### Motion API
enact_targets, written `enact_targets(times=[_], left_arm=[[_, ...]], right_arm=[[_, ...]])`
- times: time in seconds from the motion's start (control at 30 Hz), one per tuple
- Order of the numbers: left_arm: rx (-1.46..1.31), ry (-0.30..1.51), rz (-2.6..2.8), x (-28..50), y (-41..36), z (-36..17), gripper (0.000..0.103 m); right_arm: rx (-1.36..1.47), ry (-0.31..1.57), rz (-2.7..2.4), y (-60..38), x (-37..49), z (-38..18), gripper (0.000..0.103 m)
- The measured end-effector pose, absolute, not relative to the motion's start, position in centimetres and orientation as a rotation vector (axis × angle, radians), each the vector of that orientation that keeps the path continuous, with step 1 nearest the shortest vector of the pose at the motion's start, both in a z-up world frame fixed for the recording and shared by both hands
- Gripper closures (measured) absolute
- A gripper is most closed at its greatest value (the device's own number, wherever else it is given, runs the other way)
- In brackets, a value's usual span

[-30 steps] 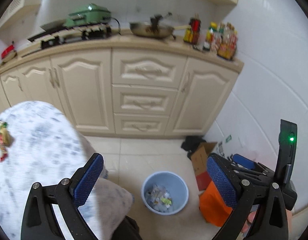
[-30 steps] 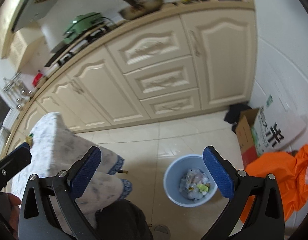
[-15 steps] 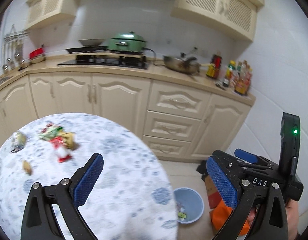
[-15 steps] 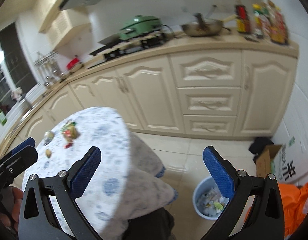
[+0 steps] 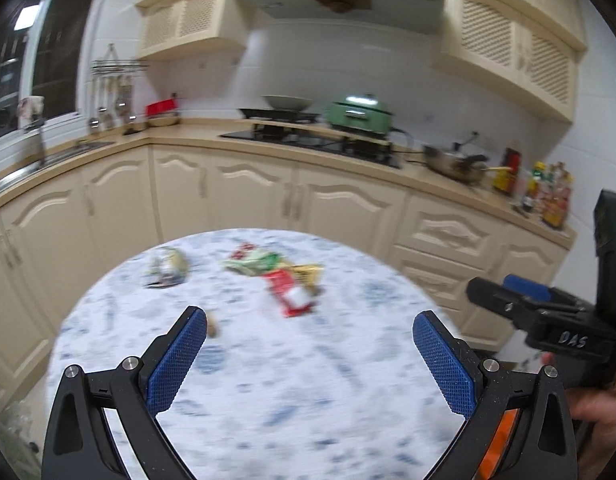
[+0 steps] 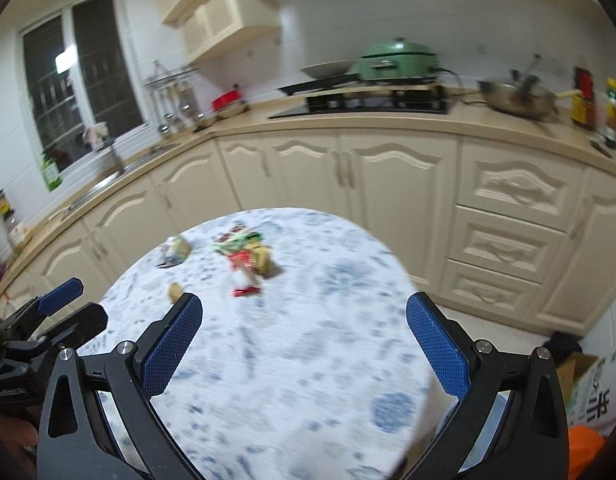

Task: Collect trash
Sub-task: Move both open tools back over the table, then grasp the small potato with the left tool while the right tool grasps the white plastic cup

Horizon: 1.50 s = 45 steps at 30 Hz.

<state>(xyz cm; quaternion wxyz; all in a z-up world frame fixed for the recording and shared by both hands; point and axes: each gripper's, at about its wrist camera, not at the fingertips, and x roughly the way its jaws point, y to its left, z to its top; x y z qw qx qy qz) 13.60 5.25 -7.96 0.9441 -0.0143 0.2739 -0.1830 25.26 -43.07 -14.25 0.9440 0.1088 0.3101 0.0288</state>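
Trash lies on the far half of a round table (image 5: 308, 380) with a blue-and-white cloth: a red wrapper (image 5: 290, 294), a green wrapper (image 5: 254, 261), a yellow packet (image 5: 306, 272), a crumpled clear wrapper (image 5: 168, 266) and a small brown scrap (image 5: 214, 326). The same pile shows in the right wrist view, with the red wrapper (image 6: 244, 268) and clear wrapper (image 6: 176, 252). My left gripper (image 5: 309, 360) is open and empty over the table's near side. My right gripper (image 6: 304, 344) is open and empty, to its right.
Cream kitchen cabinets (image 5: 248, 200) and a counter curve behind the table, with a hob, a green pot (image 5: 359, 116), a pan (image 5: 453, 160) and bottles (image 5: 547, 196). A cardboard box (image 6: 591, 380) and orange bag (image 6: 587, 452) sit on the floor at the right.
Both grippers have swung up and left from the blue floor bin to face the table. The trash pile now sits ahead of both. Both stay open.
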Motion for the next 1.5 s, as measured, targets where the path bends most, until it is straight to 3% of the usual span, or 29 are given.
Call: enact_targets(times=[0.27, 0.73, 0.9, 0.97, 1.1, 1.17, 1.3, 1.37, 1.5], left_arm=[[-0.004, 0.596, -0.269, 15.6, 7.1, -8.4, 0.001], [0.068, 0.783, -0.207, 29.5, 5.1, -13.6, 0.001], [0.082, 0.816, -0.196, 32.5, 4.3, -15.4, 0.001], [0.079, 0.831, -0.199, 33.5, 4.1, -16.1, 0.001], [0.057, 0.869, -0.208, 35.7, 4.1, -17.4, 0.004], [0.028, 0.912, -0.227, 36.6, 4.2, -18.1, 0.015], [0.000, 0.908, -0.239, 37.3, 4.6, -18.6, 0.020], [0.003, 0.901, -0.246, 37.8, 4.5, -18.6, 0.030], [0.020, 0.887, -0.272, 38.0, 4.1, -18.8, 0.071]], right_arm=[[0.154, 0.668, 0.140, -38.1, 30.3, -15.8, 0.000], [0.110, 0.805, 0.188, -35.6, 39.1, -21.9, 0.002], [0.091, 0.867, 0.206, -35.2, 41.5, -24.3, 0.016], [0.088, 0.877, 0.219, -34.9, 42.0, -24.9, 0.028], [0.084, 0.888, 0.260, -34.4, 42.8, -25.8, 0.040], [0.088, 0.891, 0.267, -34.3, 43.1, -26.1, 0.048], [0.102, 0.909, 0.282, -34.2, 43.6, -26.7, 0.062], [0.110, 0.900, 0.296, -34.2, 43.6, -26.7, 0.068], [0.112, 0.900, 0.306, -34.1, 43.6, -26.7, 0.071]])
